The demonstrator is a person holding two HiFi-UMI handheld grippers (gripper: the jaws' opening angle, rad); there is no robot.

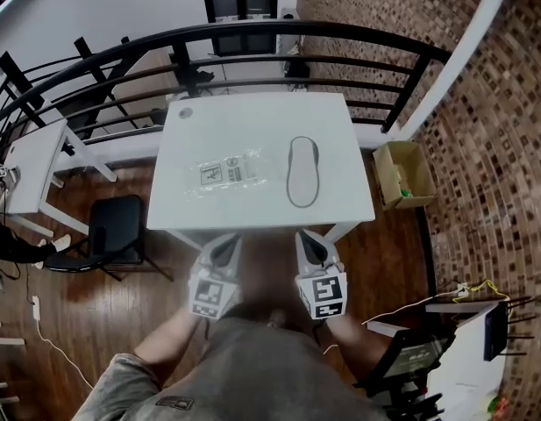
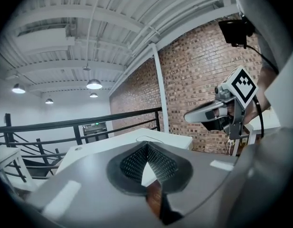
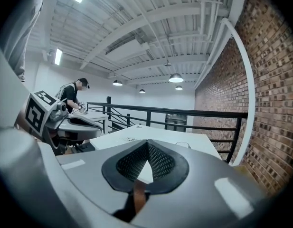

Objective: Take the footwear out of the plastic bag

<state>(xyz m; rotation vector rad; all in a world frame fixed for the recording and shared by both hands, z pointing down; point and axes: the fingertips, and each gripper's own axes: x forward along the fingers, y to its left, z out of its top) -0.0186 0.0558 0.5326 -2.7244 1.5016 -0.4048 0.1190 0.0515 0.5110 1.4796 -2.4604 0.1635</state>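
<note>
One shoe [image 1: 302, 172] lies bare on the table [image 1: 252, 117], right of centre in the head view. The bag [image 1: 231, 173] lies flat just left of it, and we cannot tell whether they touch. So we judge the task done, or nearly. Our left gripper [image 1: 224, 244] and right gripper [image 1: 310, 240] sit at lower centre of the frame, off the table's near edge, both with jaws together and nothing in them. The bag looks light and slack, so we could sweep it off the table by brushing it with a gripper. If we reached in with the jaws shut, we would nudge the shoe instead of gripping it. We cannot see whether the bag holds anything more, so calling it empty could be a mistake.
</note>
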